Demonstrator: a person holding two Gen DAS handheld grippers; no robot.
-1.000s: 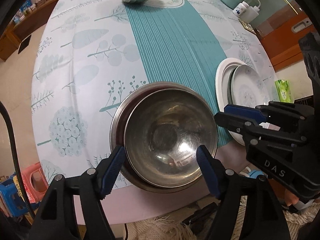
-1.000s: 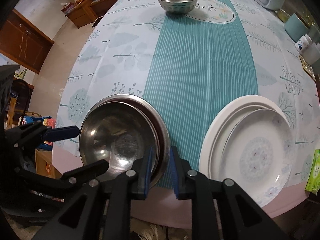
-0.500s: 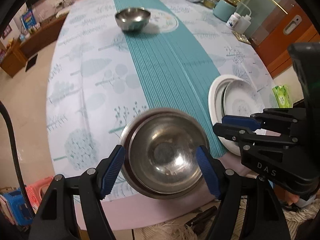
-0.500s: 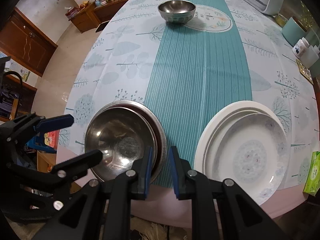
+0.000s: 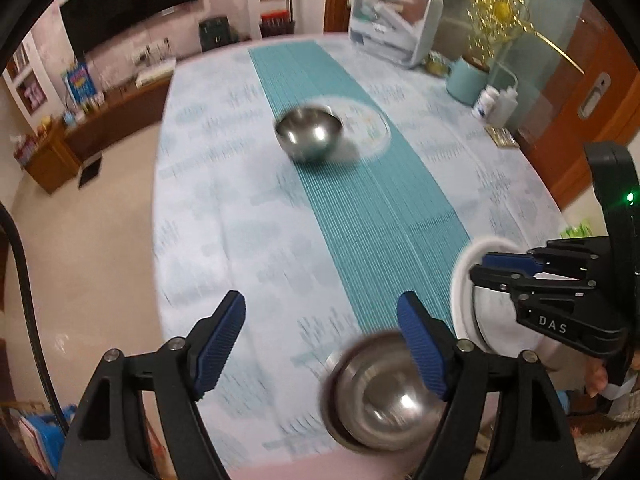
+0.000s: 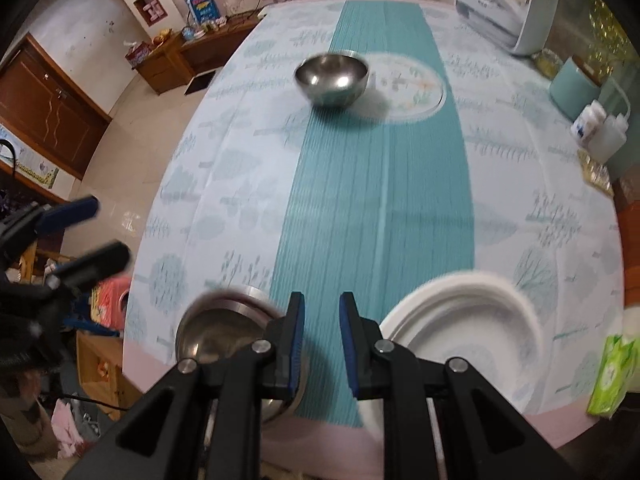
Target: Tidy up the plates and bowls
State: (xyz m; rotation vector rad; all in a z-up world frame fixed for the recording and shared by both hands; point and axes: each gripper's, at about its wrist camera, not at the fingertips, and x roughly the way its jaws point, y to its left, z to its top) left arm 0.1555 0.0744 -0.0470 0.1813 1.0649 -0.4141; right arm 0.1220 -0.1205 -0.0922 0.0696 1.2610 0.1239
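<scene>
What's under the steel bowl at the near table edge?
The near steel bowl sits nested in a wider steel bowl; only that one's rim shows around it. The base of the stack and the cloth beneath are covered, and the right gripper hides part of it.

Left hand-held gripper [image 5: 320, 328]: jaws wide apart and just been opening, nothing between them. Stacked steel bowls [image 5: 380, 396]: on the tabletop [image 5: 224, 216] at its near edge, partly behind the gripper's right finger. Single steel bowl [image 5: 309, 132]: well beyond the stack, on the teal runner [image 5: 372, 204]. White plates [image 5: 480, 304]: right of the stack, partly hidden by the right hand-held gripper [image 5: 480, 270], its jaws nearly closed, empty.
</scene>
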